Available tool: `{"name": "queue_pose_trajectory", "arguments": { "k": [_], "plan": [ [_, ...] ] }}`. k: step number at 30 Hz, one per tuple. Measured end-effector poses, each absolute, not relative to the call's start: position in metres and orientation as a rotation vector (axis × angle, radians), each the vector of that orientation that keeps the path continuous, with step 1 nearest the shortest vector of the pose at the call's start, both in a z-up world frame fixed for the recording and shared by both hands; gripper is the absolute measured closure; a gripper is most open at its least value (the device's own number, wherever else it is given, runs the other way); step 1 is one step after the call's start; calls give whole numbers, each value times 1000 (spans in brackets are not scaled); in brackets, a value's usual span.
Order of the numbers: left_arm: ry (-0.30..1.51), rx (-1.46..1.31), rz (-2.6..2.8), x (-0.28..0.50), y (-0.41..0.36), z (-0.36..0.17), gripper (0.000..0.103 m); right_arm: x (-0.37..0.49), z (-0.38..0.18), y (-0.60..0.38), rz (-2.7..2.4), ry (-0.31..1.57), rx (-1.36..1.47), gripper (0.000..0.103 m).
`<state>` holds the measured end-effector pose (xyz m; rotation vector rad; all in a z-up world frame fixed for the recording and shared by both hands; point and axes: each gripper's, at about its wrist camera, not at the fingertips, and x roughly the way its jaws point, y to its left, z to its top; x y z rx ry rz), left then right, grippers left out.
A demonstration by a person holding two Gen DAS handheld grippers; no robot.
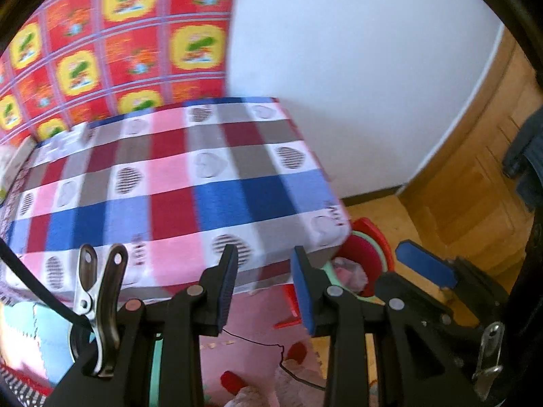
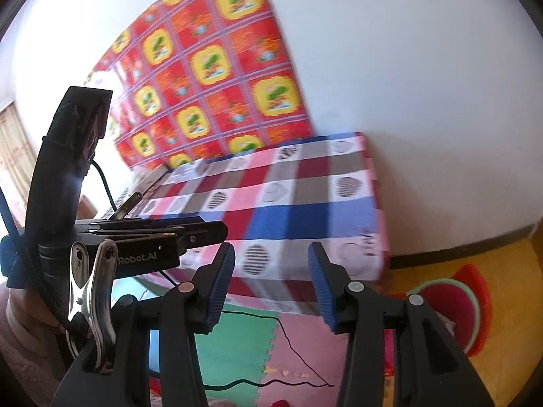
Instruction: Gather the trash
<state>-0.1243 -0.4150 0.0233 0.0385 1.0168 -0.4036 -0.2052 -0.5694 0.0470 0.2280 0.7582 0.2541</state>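
Observation:
My left gripper (image 1: pixel 266 291) is open, with only air between its blue pads, and hangs over the foot end of a bed (image 1: pixel 176 183) covered by a checked blanket. Below it, two small red pieces (image 1: pixel 298 352) lie on the pink foam mat (image 1: pixel 258 315). A round red-and-green watermelon-patterned thing (image 1: pixel 364 254) sits by the bed's corner, with pale crumpled stuff (image 1: pixel 349 271) at its edge. My right gripper (image 2: pixel 271 291) is open too and holds nothing. It shows in the left wrist view by a blue pad (image 1: pixel 426 268). In the right wrist view the left gripper (image 2: pixel 217 230) is seen edge-on.
A thin black wire (image 2: pixel 288 339) trails over the green and pink foam mats (image 2: pixel 234 349). Small yellowish scraps (image 2: pixel 275 371) lie at a mat seam. A red-and-yellow patterned cloth (image 2: pixel 220 68) hangs behind the bed. White wall (image 1: pixel 356 68) and a wooden door (image 1: pixel 475 169) stand to the right.

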Motion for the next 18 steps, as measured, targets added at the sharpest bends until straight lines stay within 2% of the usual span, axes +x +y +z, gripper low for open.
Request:
{"name": "queue_pose_trajectory", "arguments": {
  "k": [18],
  "plan": [
    [957,-85,-101,-137,-229,62,70,-167,62,-409,515,770,148,56]
  ]
}}
